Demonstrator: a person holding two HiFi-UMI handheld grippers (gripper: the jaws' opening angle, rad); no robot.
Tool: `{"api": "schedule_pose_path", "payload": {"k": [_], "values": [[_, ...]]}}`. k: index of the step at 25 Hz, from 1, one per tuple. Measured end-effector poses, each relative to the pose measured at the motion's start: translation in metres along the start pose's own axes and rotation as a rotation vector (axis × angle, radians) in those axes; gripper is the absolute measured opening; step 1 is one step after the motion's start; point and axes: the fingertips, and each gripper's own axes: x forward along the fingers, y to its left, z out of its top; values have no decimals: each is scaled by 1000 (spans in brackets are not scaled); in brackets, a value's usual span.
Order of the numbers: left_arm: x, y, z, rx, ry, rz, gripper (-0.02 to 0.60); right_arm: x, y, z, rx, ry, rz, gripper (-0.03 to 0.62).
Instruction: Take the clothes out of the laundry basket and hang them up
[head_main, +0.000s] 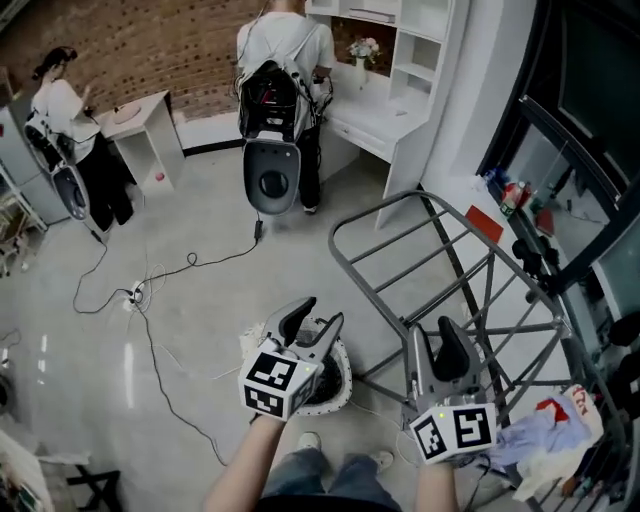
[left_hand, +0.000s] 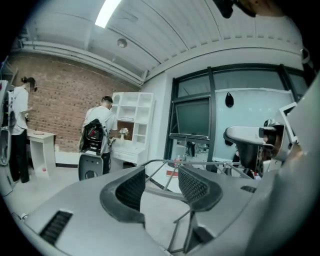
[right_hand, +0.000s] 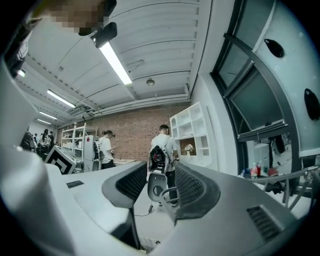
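So both hands are empty right now. The left hand-held gripper (head_main: 313, 323) has its jaws well apart with nothing between the pads, just a bit of rack tube far behind them, and the right hand-held gripper (head_main: 438, 346) is the same: wide open, holding zilch. The laundry basket (head_main: 344, 368) sits on the floor right by the person's feet, just under the left gripper. The grey drying rack (head_main: 380, 209) stands to the right, with a heap of clothes (head_main: 535, 440) low down at its near end; I can't tell if they're hung or just dumped there. If it were me, I'd dip one gripper straight down into the basket and pinch a single garment by an edge like a collar or hem. Then lift it fully clear of the rim, catch the other edge with the second gripper and spread it over a free rail. Labels-wise there's nothing readable, only the black-and-white squares on the marker cubes (head_main: 272, 383) and a red-and-white scrap among the clothes that's too small to read.
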Motion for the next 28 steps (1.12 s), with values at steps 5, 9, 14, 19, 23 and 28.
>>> {"api": "schedule_pose_path", "payload": {"k": [5, 9, 14, 19, 23, 28], "values": [[-44, 69, -20, -36, 12, 100, 215, 40, 64, -21, -29, 36, 98, 176], [-65, 105, -35, -55, 19, 166, 215, 69, 108, -40, -48, 68, 184, 176], [-78, 142, -60, -79, 55, 239, 215, 109, 150, -69, -65, 111, 285, 176], [-71, 187, -100, -99, 102, 323, 215, 155, 171, -119, -71, 168, 379, 176], [-60, 227, -147, -138, 138, 389, 215, 191, 183, -175, -88, 238, 453, 176], [-35, 269, -220, -186, 190, 436, 215, 236, 189, -257, -88, 312, 508, 176]]}}
